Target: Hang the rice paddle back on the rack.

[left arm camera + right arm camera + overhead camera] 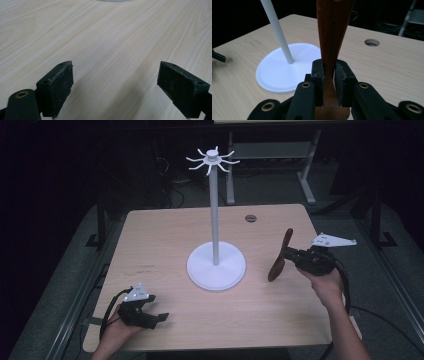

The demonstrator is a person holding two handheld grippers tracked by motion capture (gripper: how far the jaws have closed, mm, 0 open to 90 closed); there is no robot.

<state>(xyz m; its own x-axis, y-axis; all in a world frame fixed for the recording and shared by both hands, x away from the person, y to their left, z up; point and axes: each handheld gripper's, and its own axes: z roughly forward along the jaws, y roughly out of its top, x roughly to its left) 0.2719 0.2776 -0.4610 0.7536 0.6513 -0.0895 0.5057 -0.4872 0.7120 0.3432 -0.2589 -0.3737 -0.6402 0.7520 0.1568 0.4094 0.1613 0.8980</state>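
Table (165, 240): pale beige wood-grain top, fine streaks running lengthwise, a few faint dark marks near its left edge; one round dark hole (250, 218) at the far side.

Stand (216, 265): white round base, light grey-white pole, white hooked arms at the top.

Wooden utensil (279, 256): dark reddish brown, warmer orange-brown in the right gripper view.

Left gripper (159, 318): black body and black pads (their edges scuffed grey), brass-coloured rivet, light grey plate on top.

Right gripper (291, 255): black, brass-coloured rivets, light grey plate.

Floor: dark grey.
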